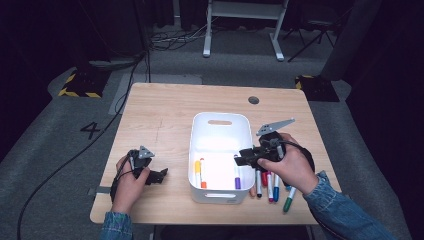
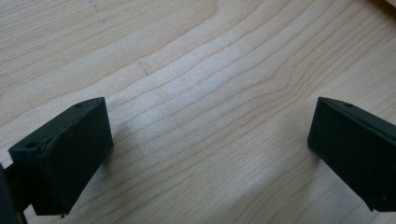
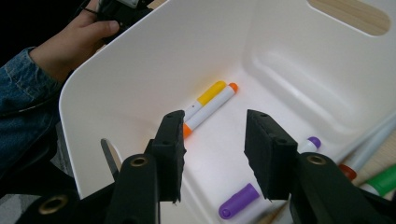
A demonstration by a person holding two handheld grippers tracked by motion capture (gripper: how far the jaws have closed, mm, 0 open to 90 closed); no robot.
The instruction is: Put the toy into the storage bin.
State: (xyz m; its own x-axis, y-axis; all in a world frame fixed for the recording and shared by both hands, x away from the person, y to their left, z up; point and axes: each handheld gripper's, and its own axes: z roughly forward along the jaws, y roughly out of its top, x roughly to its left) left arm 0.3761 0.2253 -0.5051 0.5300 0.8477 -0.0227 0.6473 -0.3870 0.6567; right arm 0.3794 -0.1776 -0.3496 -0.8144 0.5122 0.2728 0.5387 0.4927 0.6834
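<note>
- Looking down on a pale wooden table (image 1: 160, 110) with visible grain, sitting on grey carpet in a dark room; a white desk frame (image 1: 245, 20) standing at the top centre of the high view, a yellow-and-black striped block (image 1: 80, 85) at the upper left.
- Sitting at the frame's centre: a smooth white plastic bin (image 1: 220, 127) with rounded corners and slot handles (glossy inside).
- Lying inside along its lower-left wall: a yellow-capped marker (image 3: 205, 95) and an orange-capped marker (image 3: 212, 107), side by side and touching; at the lower right, a purple marker (image 1: 237, 179).
- Lying in a loose cluster on the table just right of the bin: several more markers (image 1: 272, 187), a green one (image 1: 289, 202) among them.
- Hovering over the bin's right rim: the right gripper (image 3: 212, 154), jaws standing moderately apart and gripping nothing, the purple marker below them in its own view.
- Resting low at the left centre of the high view: the left gripper (image 2: 210, 144), jaws spread wide and holding nothing, bare wood between them.
- Showing at the bottom edge: denim sleeves (image 1: 345, 210).
</note>
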